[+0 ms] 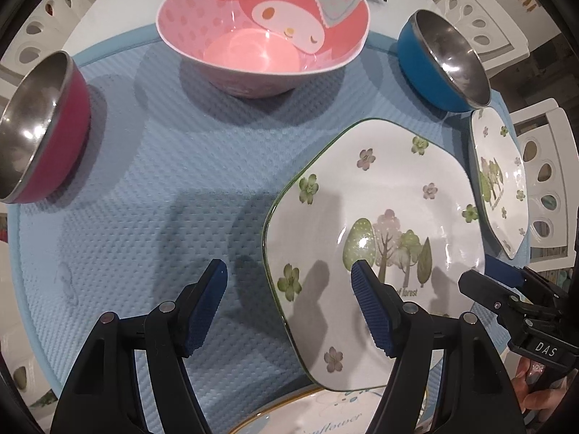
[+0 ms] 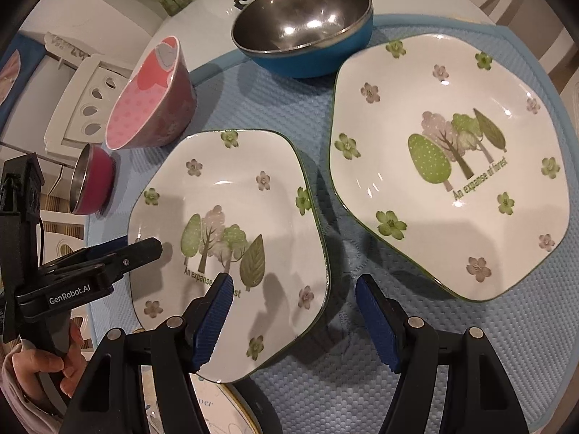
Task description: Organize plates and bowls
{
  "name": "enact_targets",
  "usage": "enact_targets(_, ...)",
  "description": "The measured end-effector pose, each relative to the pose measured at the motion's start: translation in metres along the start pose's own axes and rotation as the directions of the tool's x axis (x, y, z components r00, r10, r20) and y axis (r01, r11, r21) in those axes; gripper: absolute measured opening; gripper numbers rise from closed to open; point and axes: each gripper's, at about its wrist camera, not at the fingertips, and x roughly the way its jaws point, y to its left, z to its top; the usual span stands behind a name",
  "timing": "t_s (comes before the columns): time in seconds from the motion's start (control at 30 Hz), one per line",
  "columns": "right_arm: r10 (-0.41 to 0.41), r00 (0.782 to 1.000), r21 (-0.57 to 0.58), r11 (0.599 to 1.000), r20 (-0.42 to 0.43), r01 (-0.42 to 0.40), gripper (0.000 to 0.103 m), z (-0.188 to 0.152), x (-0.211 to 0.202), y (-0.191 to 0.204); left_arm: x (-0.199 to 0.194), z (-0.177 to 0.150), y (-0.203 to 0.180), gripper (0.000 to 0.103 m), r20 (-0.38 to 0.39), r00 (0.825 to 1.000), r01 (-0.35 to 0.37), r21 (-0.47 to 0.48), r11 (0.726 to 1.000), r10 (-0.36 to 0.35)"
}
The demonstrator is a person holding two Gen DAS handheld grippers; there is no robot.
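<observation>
Two wrist fisheyes look steeply down, from close above, on one blue mat [image 1: 144, 181].

The left wrist view sits over the mat's left part, its own fingers at the bottom edge, the pink bowl [image 1: 264, 32] straight ahead. The right wrist view sits further right, over the gap between the two tree plates. Both views share the smaller tree plate [image 2: 231, 231], the blue bowl [image 2: 307, 25] and the red bowl [image 1: 39, 126]; each catches the other gripper at its side edge.

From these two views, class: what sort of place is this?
Probably a home dining area: a white table under a blue mat, white cut-out chairs, and family tableware such as a pink cartoon bowl.
</observation>
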Motion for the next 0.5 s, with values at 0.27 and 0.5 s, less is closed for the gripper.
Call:
enact_targets(0.27, 0.002, 1.0, 0.01, 1.0, -0.031, -0.002, 0.068, 0.003, 0.017, 0.0, 0.012, 0.001, 0.001, 0.07, -0.023, 1.0, 0.003, 0.008, 1.0, -0.003)
enact_targets(0.5, -0.005, 0.999, -0.007, 1.0, -0.037, 0.004, 0.073, 0.005, 0.025, 0.002, 0.018, 0.002, 0.001, 0.07, -0.024, 1.0, -0.009, 0.022, 1.0, 0.01)
